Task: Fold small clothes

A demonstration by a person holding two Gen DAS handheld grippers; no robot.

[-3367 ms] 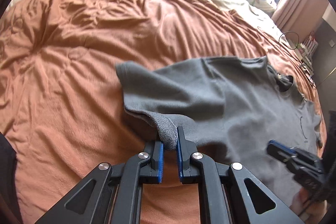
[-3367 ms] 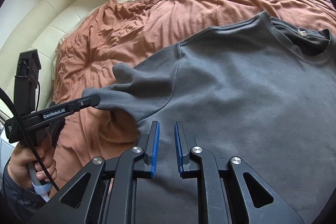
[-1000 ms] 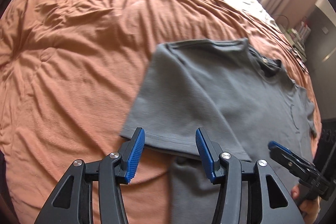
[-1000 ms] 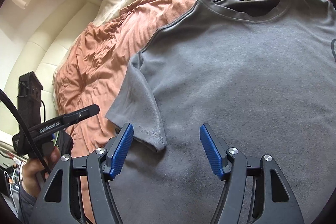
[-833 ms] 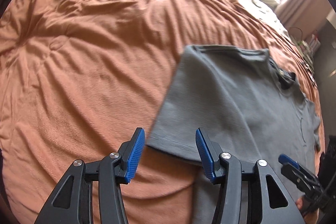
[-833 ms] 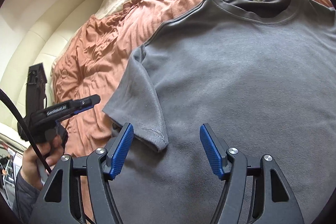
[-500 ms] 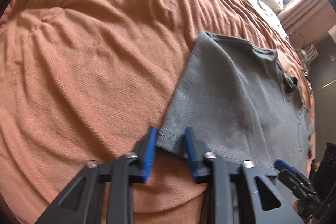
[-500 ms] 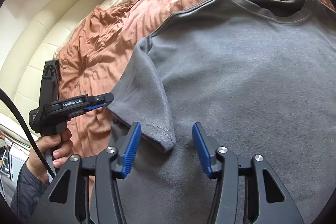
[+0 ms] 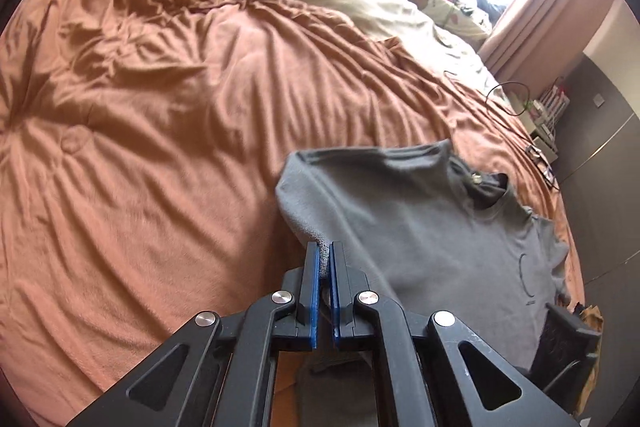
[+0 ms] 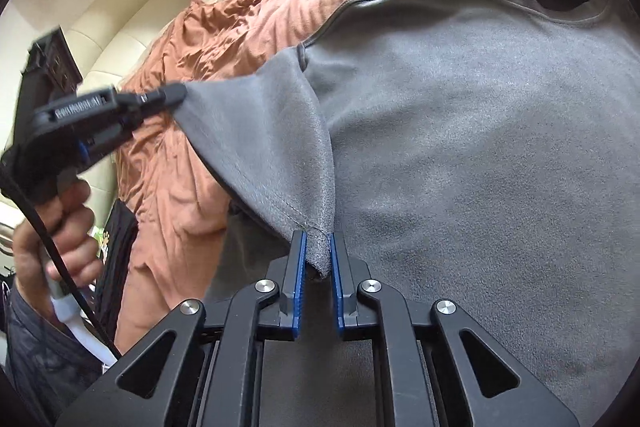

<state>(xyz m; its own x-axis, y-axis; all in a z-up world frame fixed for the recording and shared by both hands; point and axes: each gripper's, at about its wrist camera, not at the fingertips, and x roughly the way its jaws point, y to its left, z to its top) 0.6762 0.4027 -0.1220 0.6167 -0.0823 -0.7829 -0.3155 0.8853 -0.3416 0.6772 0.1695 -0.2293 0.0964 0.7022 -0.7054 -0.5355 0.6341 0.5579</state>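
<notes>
Item: grey T-shirt [image 10: 460, 147], lying face up on the bed [image 9: 160, 147], collar at about one o'clock in the right wrist view, body spread flat toward four o'clock.

Sleeve [image 10: 260, 139]: we have it lifted off the bedding at two corners of its hem. The left gripper [image 9: 325, 259] has its fingers nearly together on the outer corner; the right gripper [image 10: 318, 255] has its fingers narrowed on the inner corner, next to the body panel.

Governing relation: the hem runs as a taut line from the left gripper, at ten o'clock in the right wrist view, down to the right one at six o'clock. The shirt's body lies wholly on the three o'clock side of that line (the way the sleeve should travel, we judge).

Nearer hand: the right sits at the body's edge; the left is out over bare orange cover and has farther to carry.
</notes>
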